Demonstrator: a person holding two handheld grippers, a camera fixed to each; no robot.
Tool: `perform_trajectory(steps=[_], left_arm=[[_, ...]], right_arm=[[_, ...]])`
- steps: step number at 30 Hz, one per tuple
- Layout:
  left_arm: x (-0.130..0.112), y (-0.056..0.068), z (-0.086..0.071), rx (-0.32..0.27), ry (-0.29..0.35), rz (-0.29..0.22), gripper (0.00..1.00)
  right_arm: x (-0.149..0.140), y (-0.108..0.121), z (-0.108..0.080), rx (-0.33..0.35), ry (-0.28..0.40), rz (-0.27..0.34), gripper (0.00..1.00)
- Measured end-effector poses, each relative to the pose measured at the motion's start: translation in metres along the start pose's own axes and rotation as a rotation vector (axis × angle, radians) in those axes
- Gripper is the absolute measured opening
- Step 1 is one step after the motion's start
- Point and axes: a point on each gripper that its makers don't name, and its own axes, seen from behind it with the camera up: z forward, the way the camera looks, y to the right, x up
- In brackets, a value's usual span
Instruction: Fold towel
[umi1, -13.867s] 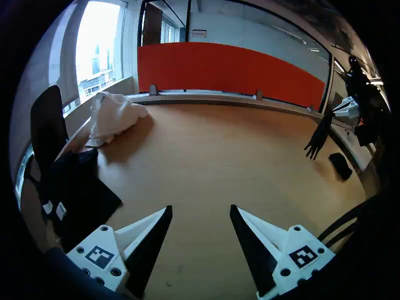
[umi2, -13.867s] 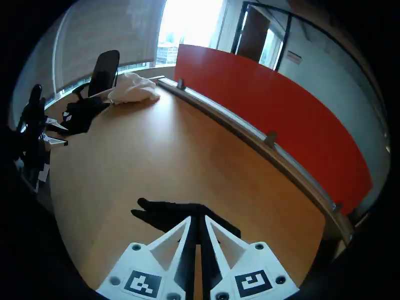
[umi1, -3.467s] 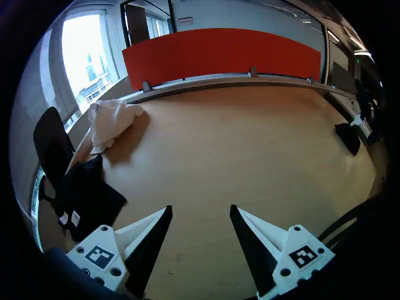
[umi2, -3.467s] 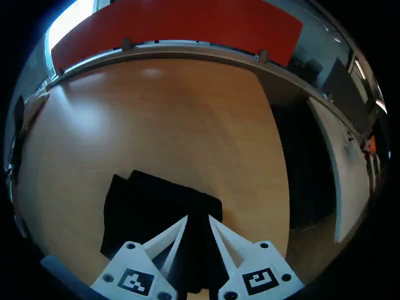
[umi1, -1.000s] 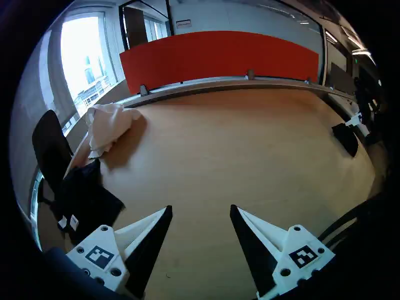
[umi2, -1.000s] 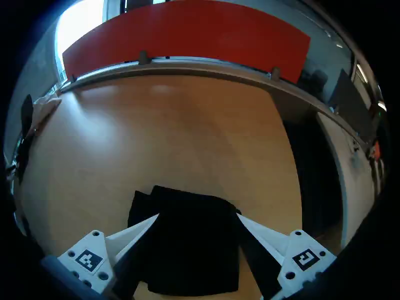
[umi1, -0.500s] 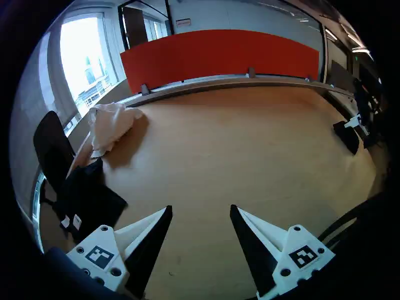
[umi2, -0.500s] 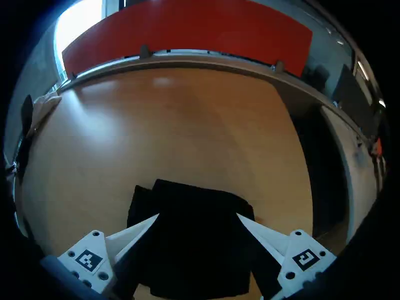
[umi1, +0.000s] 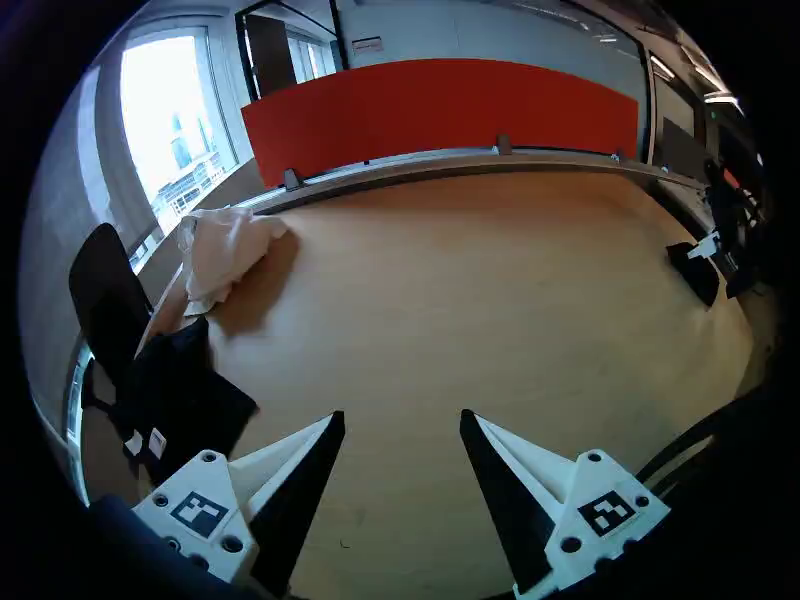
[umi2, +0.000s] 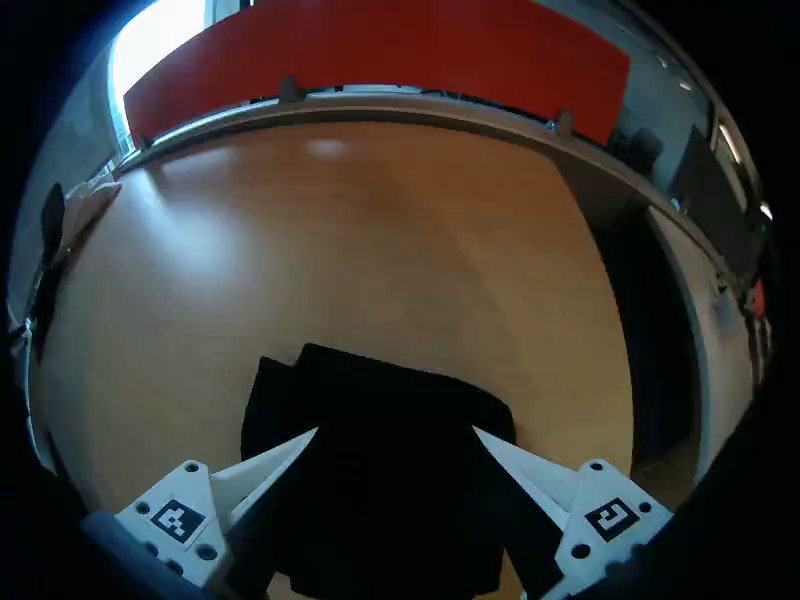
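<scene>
**A:** What lies where?

**B:** A wide wooden counter runs up to a long red partition panel on its far edge. The black folded cloth towel lies flat on the counter, well short of the red partition panel and off toward its right end. One layer pokes out at the side. A crumpled white cloth is heaped near the panel's left end.

**A:** And the claws?

**B:** The right claw hangs over the towel, released. Its white fingers are spread to either side of the fabric and pinch nothing. The left claw is released too, over bare wood well back from the panel, with nothing between its fingers.

**A:** How will the towel handle?

**B:** Soft, light and limp, I'd judge. It will sag when lifted, and the layers may slide apart if only the top one is caught. I would take it at a corner, pinching through every layer.

**A:** Which way does it point?

**B:** Its far edge lies roughly parallel to the panel. The long axis seems to run from the right claw toward the panel, but the near end is hidden beneath the claw, so I cannot tell for certain.
</scene>
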Motion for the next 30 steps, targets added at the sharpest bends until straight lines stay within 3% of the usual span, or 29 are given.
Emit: perform_trajectory(steps=[8, 16, 30], left_arm=[[0.002, 0.000, 0.002, -0.005, 0.010, -0.008, 0.85], [0.004, -0.001, 0.000, -0.008, 0.025, -0.020, 0.85], [0.002, -0.004, -0.005, -0.018, 0.039, -0.017, 0.85]], right_arm=[[0.019, -0.003, -0.020, 0.002, 0.064, 0.026, 0.99], [0.022, -0.006, -0.032, -0.002, 0.085, 0.032, 0.99], [-0.014, -0.022, -0.045, -0.011, 0.077, 0.034, 0.99]])
